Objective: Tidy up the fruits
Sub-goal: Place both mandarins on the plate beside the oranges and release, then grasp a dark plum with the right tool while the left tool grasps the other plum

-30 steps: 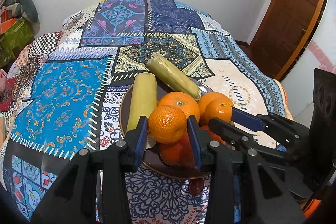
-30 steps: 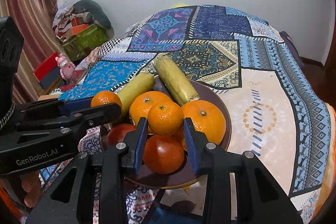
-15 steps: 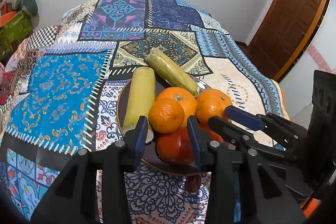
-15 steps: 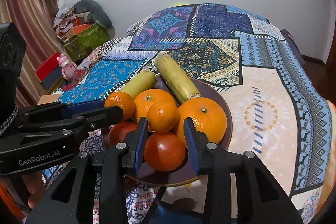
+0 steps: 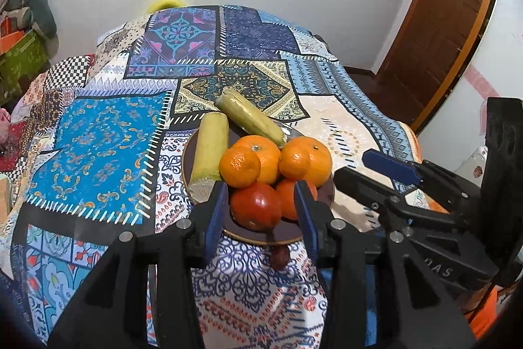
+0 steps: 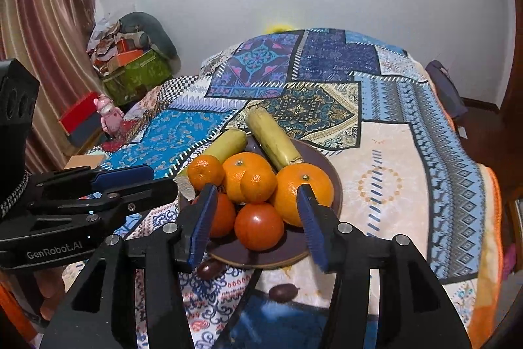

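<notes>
A dark brown plate (image 5: 261,238) (image 6: 334,182) holds two yellow-green stalk pieces (image 5: 210,149) (image 6: 273,134), several oranges (image 5: 305,157) (image 6: 302,192), a small tangerine (image 5: 239,166) (image 6: 258,183) and a red tomato (image 5: 256,206) (image 6: 259,226). My left gripper (image 5: 261,210) (image 6: 163,179) hovers before the plate's near edge. Its jaws are opening and the pads touch no fruit. My right gripper (image 6: 255,192) (image 5: 353,167) hangs beside it at the plate's right. Its jaws are also opening, with nothing pressed between them.
A patchwork cloth (image 5: 98,146) covers the table. Small dark fruits (image 5: 279,255) (image 6: 282,291) lie on the cloth just in front of the plate. Boxes and a bag (image 6: 134,67) are piled at the far left, and a wooden door (image 5: 441,31) stands at the right.
Both grippers let go of a small tangerine each onto the pile, widened their jaws and drew back and up from the plate.
</notes>
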